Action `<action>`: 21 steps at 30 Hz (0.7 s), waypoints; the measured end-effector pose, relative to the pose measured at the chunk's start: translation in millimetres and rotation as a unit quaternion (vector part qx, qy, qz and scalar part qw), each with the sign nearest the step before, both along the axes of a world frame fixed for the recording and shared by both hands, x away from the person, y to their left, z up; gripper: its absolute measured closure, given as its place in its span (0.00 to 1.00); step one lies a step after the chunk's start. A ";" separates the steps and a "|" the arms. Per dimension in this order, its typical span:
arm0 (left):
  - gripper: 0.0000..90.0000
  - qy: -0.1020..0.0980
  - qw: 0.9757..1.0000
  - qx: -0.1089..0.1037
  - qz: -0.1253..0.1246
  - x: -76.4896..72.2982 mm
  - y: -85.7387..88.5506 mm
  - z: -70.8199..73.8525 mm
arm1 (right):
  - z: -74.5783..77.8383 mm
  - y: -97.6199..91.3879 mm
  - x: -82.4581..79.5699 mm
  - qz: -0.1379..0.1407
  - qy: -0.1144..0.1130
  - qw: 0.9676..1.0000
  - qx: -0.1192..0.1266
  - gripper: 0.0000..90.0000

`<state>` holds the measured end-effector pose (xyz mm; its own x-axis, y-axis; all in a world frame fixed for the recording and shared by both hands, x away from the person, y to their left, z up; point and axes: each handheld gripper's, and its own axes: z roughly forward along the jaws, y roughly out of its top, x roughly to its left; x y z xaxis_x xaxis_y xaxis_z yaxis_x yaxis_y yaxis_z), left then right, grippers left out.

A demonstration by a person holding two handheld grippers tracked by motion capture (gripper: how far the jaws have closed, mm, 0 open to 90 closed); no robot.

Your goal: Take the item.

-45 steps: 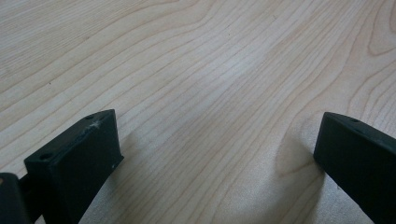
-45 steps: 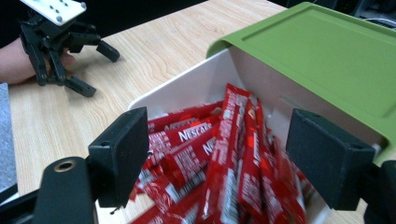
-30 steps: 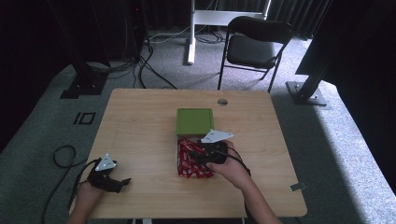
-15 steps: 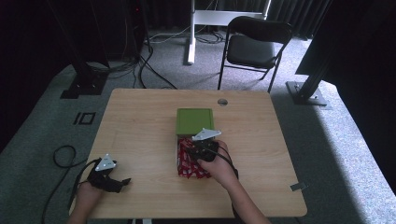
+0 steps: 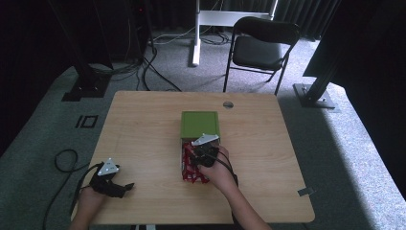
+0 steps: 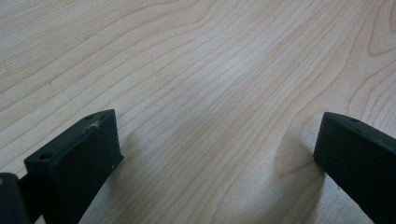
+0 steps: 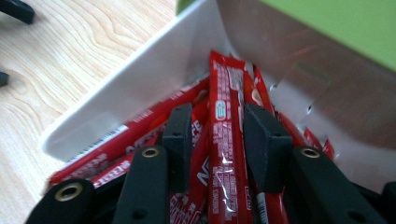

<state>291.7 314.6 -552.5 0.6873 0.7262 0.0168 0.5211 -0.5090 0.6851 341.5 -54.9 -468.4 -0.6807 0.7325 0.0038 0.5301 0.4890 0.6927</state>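
Right gripper view, looking straight down into the box [image 7: 116,93]: right gripper [image 7: 218,137] sunk in among the red sachets [image 7: 140,123], jaws either side of one upright red stick pack [image 7: 223,140]. Pads look right up against its edges but hard to say whether squeezing yet or just bracketing, so calling that one a cannot tell. Green lid [image 7: 327,23] hinged back behind, silvery inner wall close on the far side.

High view: box [image 5: 184,158] mid-table, open end toward the person, green lid [image 5: 199,124] flat on the wood beyond it, right gripper [image 5: 205,152] and right hand [image 5: 218,170] over the sachets [image 5: 190,173]. Left gripper [image 5: 111,179] parked near the front-left of the table [image 5: 143,129], well apart from the box.

Left gripper view: jaws spread wide, nothing between them but bare table [image 6: 210,70]. Released, idle.

Tips for this step, just a guess at the aim (pulling one pack out): close gently on the flat faces, not the crinkly seam. Lift straight up along the pack's length to avoid dragging neighbours. Worth watching that foil wall, easy to snag. Could bring the left over to steady the box if it starts to slide.
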 end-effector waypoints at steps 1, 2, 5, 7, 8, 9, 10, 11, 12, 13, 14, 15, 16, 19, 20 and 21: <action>0.01 0.000 1.000 -0.001 0.001 0.0 -0.1 -0.1 | -2.0 0.1 1.0 -0.001 0.006 1.000 -0.001 0.70; 0.01 0.000 1.000 0.000 0.000 0.0 0.0 0.0 | -4.9 0.5 1.9 -0.001 0.014 1.000 -0.002 0.70; 0.01 0.000 1.000 -0.001 0.000 0.0 -0.1 0.0 | -8.0 3.1 1.2 -0.004 0.013 1.000 -0.005 0.72; 0.01 0.000 1.000 -0.001 0.001 -0.1 -0.1 -0.1 | -6.6 2.2 0.6 -0.014 0.012 1.000 0.005 0.79; 0.01 0.000 1.000 0.000 0.000 0.0 0.0 0.0 | -5.1 0.8 0.2 -0.021 0.014 1.000 0.014 0.82; 0.01 0.000 1.000 0.000 0.000 0.0 0.0 0.0 | -3.4 -0.6 -0.2 -0.023 0.015 0.999 0.016 0.83; 0.01 0.000 1.000 0.000 0.000 0.0 0.0 0.0 | -2.1 -1.5 -0.8 -0.024 0.015 0.999 0.018 0.86; 0.02 0.000 1.000 0.000 0.000 0.0 0.0 0.0 | -1.2 -2.8 -1.0 -0.024 0.012 0.999 0.021 0.86; 0.01 0.000 1.000 0.000 0.000 0.0 0.0 0.0 | -0.4 -3.4 -1.4 -0.024 0.010 0.999 0.021 0.87; 0.01 0.000 1.000 0.000 0.000 0.0 0.0 0.0 | 0.3 -3.7 -1.6 -0.023 0.011 0.999 0.022 0.87; 0.01 0.000 1.000 0.000 0.000 0.0 0.0 0.0 | 0.9 -4.7 -1.7 -0.024 0.012 0.999 0.029 0.87; 0.01 0.000 1.000 0.000 0.000 0.0 0.0 0.0 | 2.0 -5.1 -2.2 -0.026 0.011 0.999 0.033 0.86; 0.01 0.000 1.000 0.000 0.000 0.0 0.0 0.0 | 3.0 -5.7 -2.7 -0.024 0.011 0.999 0.033 0.87; 0.02 0.000 1.000 0.000 0.000 0.0 0.0 0.0 | 6.0 -8.0 -4.5 -0.019 0.013 0.999 0.041 0.86; 0.01 0.000 1.000 0.000 0.000 0.0 0.0 0.0 | 6.9 -9.0 -5.4 -0.019 0.012 0.999 0.041 0.86; 0.01 0.000 1.000 0.000 0.000 0.0 0.0 0.0 | 7.9 -10.0 -6.1 -0.017 0.011 0.999 0.040 0.87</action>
<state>291.7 314.6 -552.5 0.6872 0.7262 0.0170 0.5212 -0.5092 0.6849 335.3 -64.8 -460.6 -0.6545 0.7520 0.0784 0.5613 0.4138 0.7167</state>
